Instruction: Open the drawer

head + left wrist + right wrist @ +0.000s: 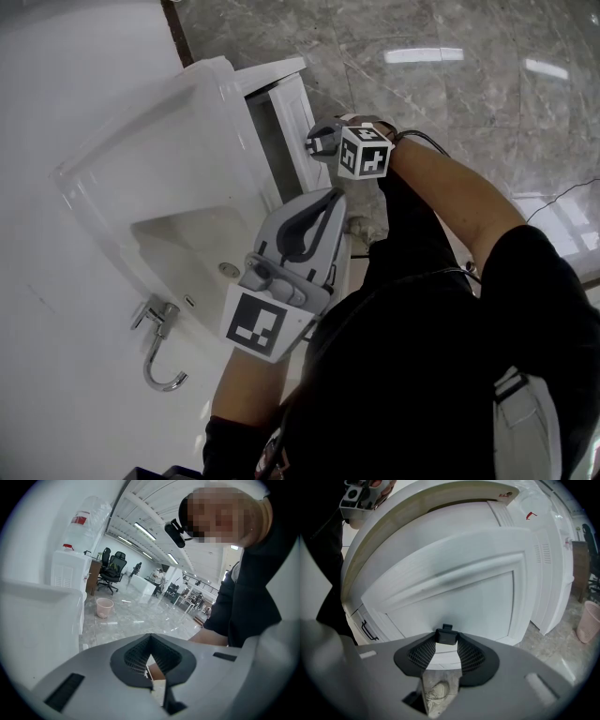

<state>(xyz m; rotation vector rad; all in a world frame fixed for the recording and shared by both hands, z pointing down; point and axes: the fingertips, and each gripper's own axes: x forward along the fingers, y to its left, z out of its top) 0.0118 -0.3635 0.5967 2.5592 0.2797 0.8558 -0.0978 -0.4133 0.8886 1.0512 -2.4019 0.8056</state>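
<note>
The white drawer front (296, 112) of the vanity under the sink stands out from the cabinet, with a dark gap behind it. My right gripper (320, 142) is at its outer face. In the right gripper view, that gripper (447, 641) is shut on the small black handle (447, 635) at the lower edge of the white panel (454, 592). My left gripper (330, 199) hangs in front of my body, away from the cabinet. Its jaws (151, 637) are shut with nothing between them, pointing out over the room.
A white basin (178, 234) with a chrome tap (155, 349) tops the vanity. A second black handle (368, 631) sits on the neighbouring cabinet front. A pink bin (587, 620) stands on the grey marble floor (450, 94). My shoe (436, 691) is below the jaws.
</note>
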